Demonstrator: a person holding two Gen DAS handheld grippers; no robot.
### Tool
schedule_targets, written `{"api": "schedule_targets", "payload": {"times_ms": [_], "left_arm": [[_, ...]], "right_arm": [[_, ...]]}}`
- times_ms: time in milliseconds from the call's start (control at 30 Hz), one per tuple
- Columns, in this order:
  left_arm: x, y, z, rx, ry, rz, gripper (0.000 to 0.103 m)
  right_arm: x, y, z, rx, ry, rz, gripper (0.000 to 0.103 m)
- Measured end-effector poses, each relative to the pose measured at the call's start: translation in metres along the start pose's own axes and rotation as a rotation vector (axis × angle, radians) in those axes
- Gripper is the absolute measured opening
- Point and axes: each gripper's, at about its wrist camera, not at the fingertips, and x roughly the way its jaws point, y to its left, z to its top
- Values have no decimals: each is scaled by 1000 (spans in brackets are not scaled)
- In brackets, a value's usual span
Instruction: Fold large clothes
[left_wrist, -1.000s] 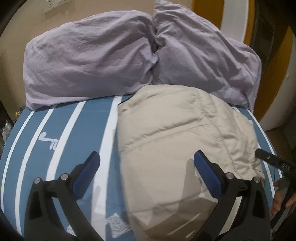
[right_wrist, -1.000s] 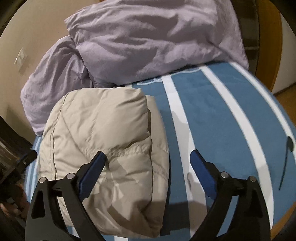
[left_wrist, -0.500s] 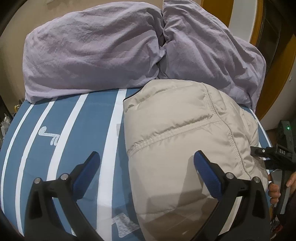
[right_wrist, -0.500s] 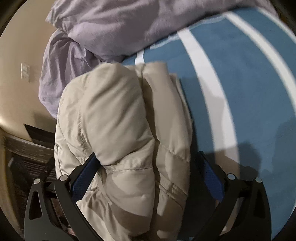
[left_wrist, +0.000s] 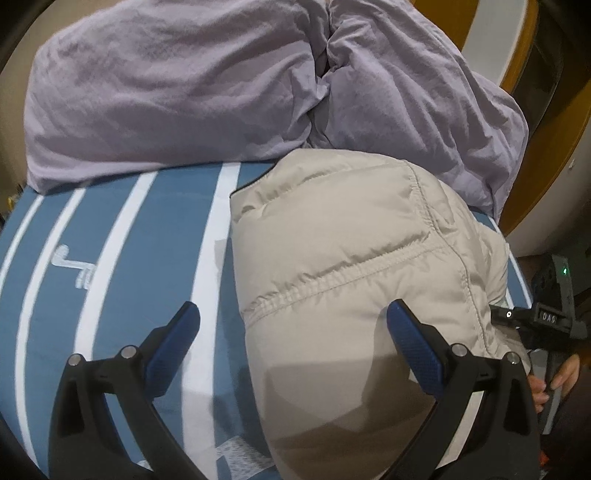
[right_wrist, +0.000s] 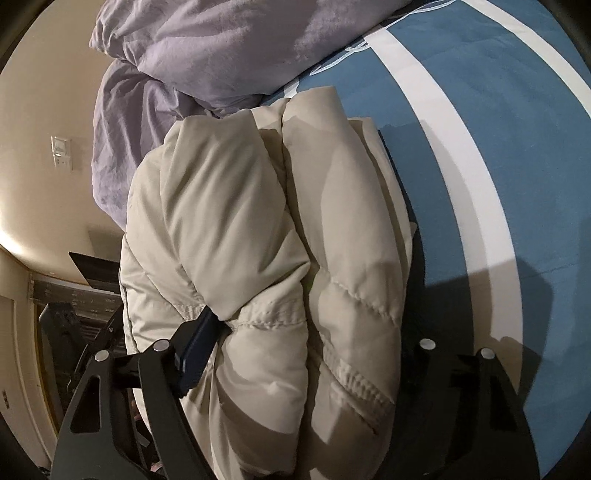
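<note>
A folded beige puffer jacket lies on the blue white-striped bed sheet, below the pillows. My left gripper hovers open above the jacket's near left edge, with one fingertip over the sheet and the other over the fabric. In the right wrist view the jacket shows as a thick stack of layers. My right gripper straddles that stack and its jaws are closing. The left pad digs into a fold, while the other finger is hidden under the stack. The right gripper's body shows at the jacket's right edge.
Two lilac pillows lean against the wall at the head of the bed. A person's hand holds the right tool at the bed's right side. A wooden door frame stands beyond. A wall switch and dark furniture sit left of the bed.
The right gripper has dropped and tilted onto the jacket's side, and its jaws have narrowed around the stacked layers. The left gripper has drifted a little closer to the jacket, still open.
</note>
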Motion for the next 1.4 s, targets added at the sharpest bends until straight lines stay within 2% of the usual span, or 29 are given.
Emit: {"api": "schedule_targets", "payload": {"times_ms": [200, 433, 500, 600, 800, 900, 1200, 1400], "left_arm": [[19, 13, 3, -83, 55, -116, 101], [43, 32, -2, -252, 120, -294, 101], [46, 33, -2, -269, 123, -313, 101], [46, 33, 0, -273, 126, -327, 99], [39, 39, 14, -272, 111, -358, 74], [36, 46, 26, -271, 100, -358, 68], [30, 86, 66, -276, 46, -310, 65], [35, 120, 80, -293, 33, -259, 66]], "right_arm": [[0, 0, 1, 4, 0, -1, 78], [-1, -2, 0, 19, -3, 5, 79], [-1, -2, 1, 20, -1, 6, 79], [-2, -4, 1, 16, -2, 7, 78], [-3, 3, 7, 5, -37, 42, 67], [3, 13, 15, -5, -48, 54, 63], [43, 56, 45, -37, -38, 100, 59], [75, 78, 55, -62, -9, 109, 59]]}}
